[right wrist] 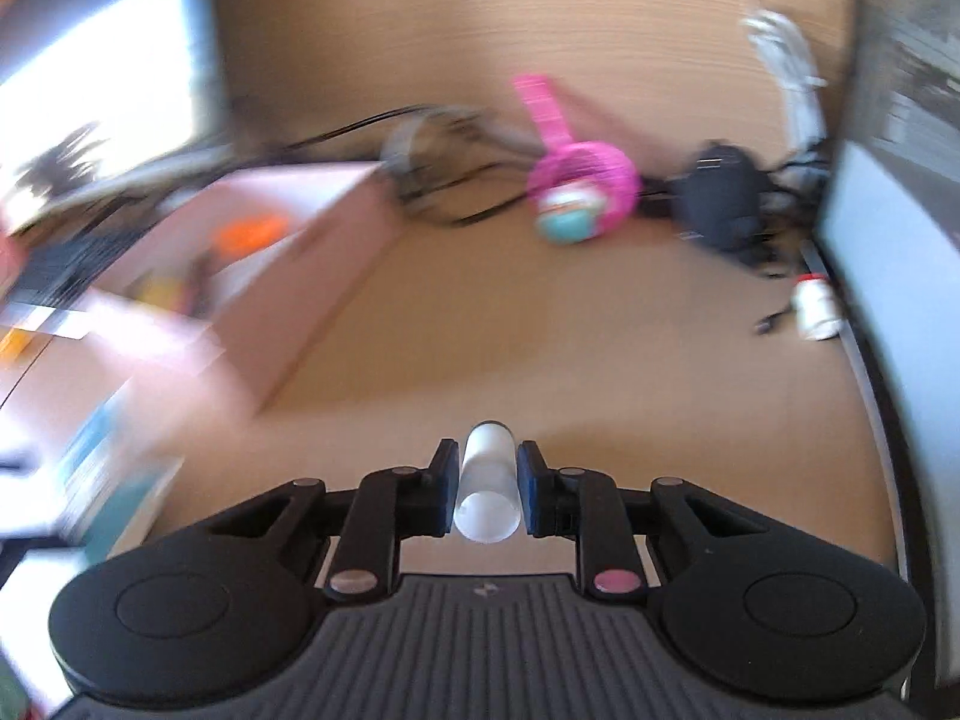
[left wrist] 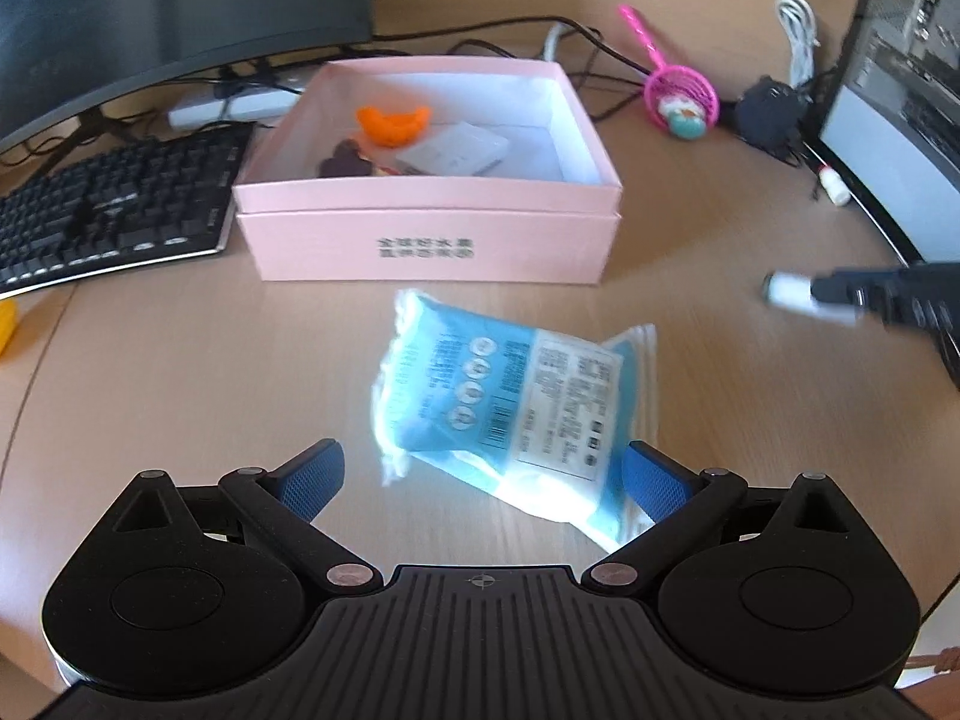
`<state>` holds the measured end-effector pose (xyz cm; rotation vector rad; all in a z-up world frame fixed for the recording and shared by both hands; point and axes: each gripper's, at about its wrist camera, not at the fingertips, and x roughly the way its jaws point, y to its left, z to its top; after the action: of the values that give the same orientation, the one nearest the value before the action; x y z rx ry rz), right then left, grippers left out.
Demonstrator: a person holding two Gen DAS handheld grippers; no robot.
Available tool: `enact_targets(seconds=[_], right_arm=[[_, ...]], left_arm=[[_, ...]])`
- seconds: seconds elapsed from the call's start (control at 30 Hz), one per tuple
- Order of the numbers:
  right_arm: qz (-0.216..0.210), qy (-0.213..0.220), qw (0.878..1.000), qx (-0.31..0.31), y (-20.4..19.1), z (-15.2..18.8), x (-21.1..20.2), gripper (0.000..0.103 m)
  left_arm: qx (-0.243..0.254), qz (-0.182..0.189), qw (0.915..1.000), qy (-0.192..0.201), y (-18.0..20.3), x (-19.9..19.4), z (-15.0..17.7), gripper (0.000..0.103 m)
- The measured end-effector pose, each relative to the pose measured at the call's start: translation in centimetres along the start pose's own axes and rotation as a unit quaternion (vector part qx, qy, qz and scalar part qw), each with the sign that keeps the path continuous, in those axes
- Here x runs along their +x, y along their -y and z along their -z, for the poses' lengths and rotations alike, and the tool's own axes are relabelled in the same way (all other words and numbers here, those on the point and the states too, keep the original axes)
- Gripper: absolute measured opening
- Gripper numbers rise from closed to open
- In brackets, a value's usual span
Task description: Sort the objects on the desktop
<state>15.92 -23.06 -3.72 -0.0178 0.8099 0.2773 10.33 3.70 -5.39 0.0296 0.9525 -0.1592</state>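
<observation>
A blue and white packet (left wrist: 510,402) lies on the wooden desk in front of an open pink box (left wrist: 429,228). The box holds an orange piece (left wrist: 393,120), a dark item and a white card. My left gripper (left wrist: 483,477) is open, its blue pads on either side of the packet's near end. My right gripper (right wrist: 485,489) is shut on a white tube (right wrist: 486,492) and holds it above the desk; it also shows at the right of the left wrist view (left wrist: 840,294). The right wrist view is blurred.
A black keyboard (left wrist: 114,210) lies left of the box under a monitor. A pink net toy (left wrist: 681,99), black cables, a dark pouch (left wrist: 771,111) and a small white bottle (right wrist: 813,303) lie at the back right beside a second monitor (left wrist: 900,96).
</observation>
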Motion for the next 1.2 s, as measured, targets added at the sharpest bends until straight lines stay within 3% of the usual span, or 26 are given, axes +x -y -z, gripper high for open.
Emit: enact_targets(seconds=[0.1,0.3,0.33,0.37,0.43,0.73,0.9,1.03,1.13,1.2], right_arm=[[-0.035,-0.013,0.998,-0.053,-1.5,2.0,-1.5,0.021],[0.057,0.006,0.992,-0.108,-1.6,3.3,-2.9,0.044],[0.059,0.009,0.993,-0.104,-1.3,3.2,-3.1,0.053],[0.058,0.012,0.993,-0.098,-1.3,3.2,-3.5,0.061],[0.056,0.021,0.994,-0.094,-1.3,3.2,-4.2,0.066],[-0.04,-0.007,0.993,-0.109,-6.0,4.4,-4.2,0.07],[-0.093,-0.02,0.984,-0.148,-10.1,4.8,-3.1,0.07],[-0.11,-0.027,0.977,-0.18,-12.5,5.1,-1.7,0.079],[-0.107,-0.02,0.973,-0.204,-13.7,5.1,-1.3,0.079],[-0.073,0.002,0.97,-0.231,-14.3,5.0,-1.3,0.079]], left_arm=[[0.004,0.017,0.9998,-0.004,0.8,0.3,0.2,0.101],[0.032,0.061,0.9976,0.0,3.9,0.3,0.8,0.102],[0.039,0.059,0.9975,0.003,4.3,0.2,0.9,0.102],[0.044,0.053,0.9976,0.005,4.6,0.3,0.9,0.102],[0.05,0.028,0.9983,0.006,4.7,0.5,1.0,0.102],[-0.014,-0.094,0.9954,0.006,-0.3,0.6,0.9,0.103],[-0.05,-0.118,0.9917,0.01,-2.8,-0.6,1.3,0.103],[-0.07,-0.127,0.9893,0.012,-4.0,-1.7,1.9,0.103],[-0.081,-0.129,0.9883,0.01,-4.6,-2.2,2.4,0.103],[-0.085,-0.131,0.9877,0.009,-4.7,-2.5,2.7,0.103]])
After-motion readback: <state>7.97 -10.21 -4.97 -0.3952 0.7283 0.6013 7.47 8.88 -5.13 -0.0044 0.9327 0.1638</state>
